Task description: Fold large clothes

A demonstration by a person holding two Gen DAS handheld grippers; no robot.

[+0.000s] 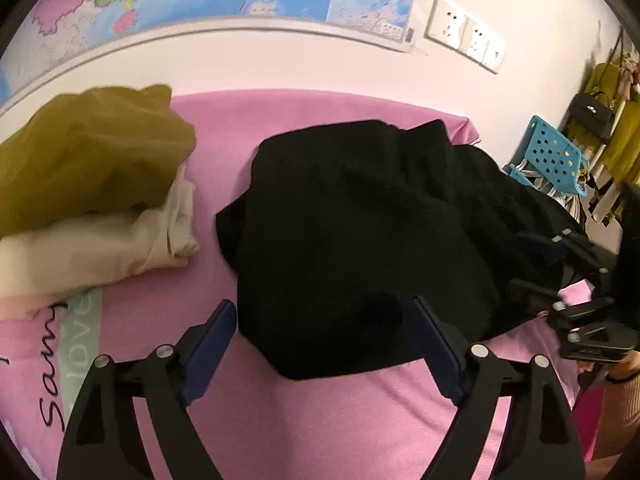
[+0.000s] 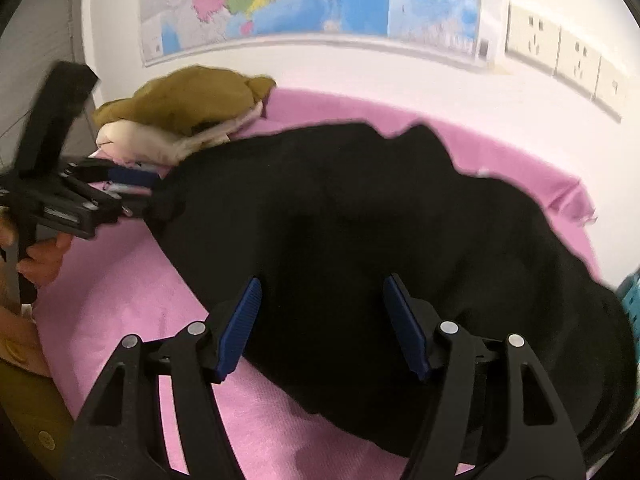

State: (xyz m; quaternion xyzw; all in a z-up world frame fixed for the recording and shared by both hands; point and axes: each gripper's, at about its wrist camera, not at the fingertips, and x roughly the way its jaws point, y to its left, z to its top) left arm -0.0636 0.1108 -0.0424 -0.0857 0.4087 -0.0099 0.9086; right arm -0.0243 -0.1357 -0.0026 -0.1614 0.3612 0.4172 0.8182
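Black fabric fills the middle of both views: a large dark garment (image 1: 360, 240) lies bunched in a rough heap on a pink sheet (image 1: 320, 420) that covers the work surface. The left gripper (image 1: 324, 344) hangs over the near edge of the heap with its 2 blue-padded fingers (image 1: 212, 344) spread wide apart; the cloth's lower hem sits in the gap, but neither pad presses on it. The right gripper (image 2: 326, 328) stands over the same garment (image 2: 360, 220) from the other side, its fingers (image 2: 240, 328) also parted, with black cloth between them and no visible pinch. Each gripper shows in the other's view, at the frame's edge, held by a hand (image 2: 44, 260). Left of the heap, well clear of it, an olive-green garment (image 1: 88, 152) rests on top of a folded cream one (image 1: 100, 248), the 2 stacked beside the wall. Under that stack lies a pink piece printed with dark script (image 1: 52, 392). A coloured map (image 2: 312, 4) hangs on the white wall above, with a row of wall sockets (image 2: 560, 48) to its right. A turquoise perforated basket (image 1: 552, 156) stands beyond the sheet's far right corner.
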